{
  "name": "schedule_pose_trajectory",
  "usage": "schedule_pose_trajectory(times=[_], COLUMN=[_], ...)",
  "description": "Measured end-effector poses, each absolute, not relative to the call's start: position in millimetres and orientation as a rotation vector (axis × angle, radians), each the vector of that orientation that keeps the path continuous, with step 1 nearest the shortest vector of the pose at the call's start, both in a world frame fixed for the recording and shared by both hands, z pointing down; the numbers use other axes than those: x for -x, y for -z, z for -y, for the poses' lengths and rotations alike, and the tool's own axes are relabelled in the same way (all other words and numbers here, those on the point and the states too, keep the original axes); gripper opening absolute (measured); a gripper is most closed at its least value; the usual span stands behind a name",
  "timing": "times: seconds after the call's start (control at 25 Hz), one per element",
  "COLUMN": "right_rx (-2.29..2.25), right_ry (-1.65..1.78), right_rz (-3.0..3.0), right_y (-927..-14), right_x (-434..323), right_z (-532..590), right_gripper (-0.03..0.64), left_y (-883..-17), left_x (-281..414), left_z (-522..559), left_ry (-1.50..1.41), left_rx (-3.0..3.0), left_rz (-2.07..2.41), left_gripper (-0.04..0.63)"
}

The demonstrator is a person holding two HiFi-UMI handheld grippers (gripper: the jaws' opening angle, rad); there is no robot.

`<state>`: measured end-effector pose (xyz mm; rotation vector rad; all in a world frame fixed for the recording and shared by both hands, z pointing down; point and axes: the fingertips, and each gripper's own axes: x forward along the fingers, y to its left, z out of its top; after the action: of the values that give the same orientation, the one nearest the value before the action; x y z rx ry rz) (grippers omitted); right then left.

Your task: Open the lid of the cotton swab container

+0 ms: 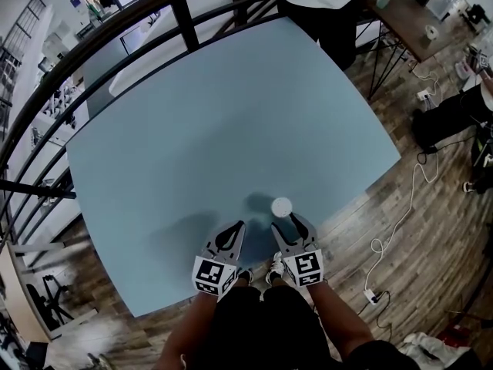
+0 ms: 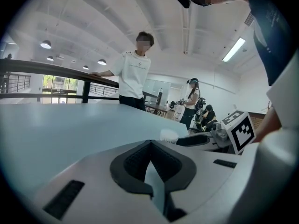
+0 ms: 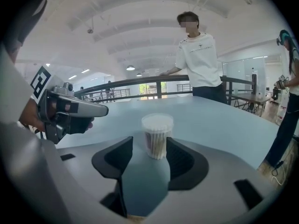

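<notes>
Now, cotton swab container (image 3: 157,136) upright at twelve o'clock inside open right tool (image 3: 150,143); left tool (image 2: 150,146) shut, empty.

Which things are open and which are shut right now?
cotton swab container: upright on the table
lid: on the container, closed
left claw: shut, empty
right claw: open, container at its tips, not squeezed
</notes>
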<state>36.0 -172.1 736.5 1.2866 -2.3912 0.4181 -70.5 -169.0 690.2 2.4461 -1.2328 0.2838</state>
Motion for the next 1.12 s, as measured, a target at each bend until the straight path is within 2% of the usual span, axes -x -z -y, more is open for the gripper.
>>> schedule_pose_trajectory(times=[0.44, 1.12], right_rx=[-1.320, -1.377], right_ry=[-0.429, -0.391], right_rz=[2.356, 2.310], right_y=[-747, -751], right_x=[-34, -31], right_z=[189, 211], right_gripper=[0.255, 0.259], left_y=[-692, -693], left_x=[74, 88], left_z=[170, 171], left_ry=[-0.283, -0.301], left_rx=[-2.425, -2.404], left_rz=[1.245, 1.271], left_gripper=[0.011, 0.011])
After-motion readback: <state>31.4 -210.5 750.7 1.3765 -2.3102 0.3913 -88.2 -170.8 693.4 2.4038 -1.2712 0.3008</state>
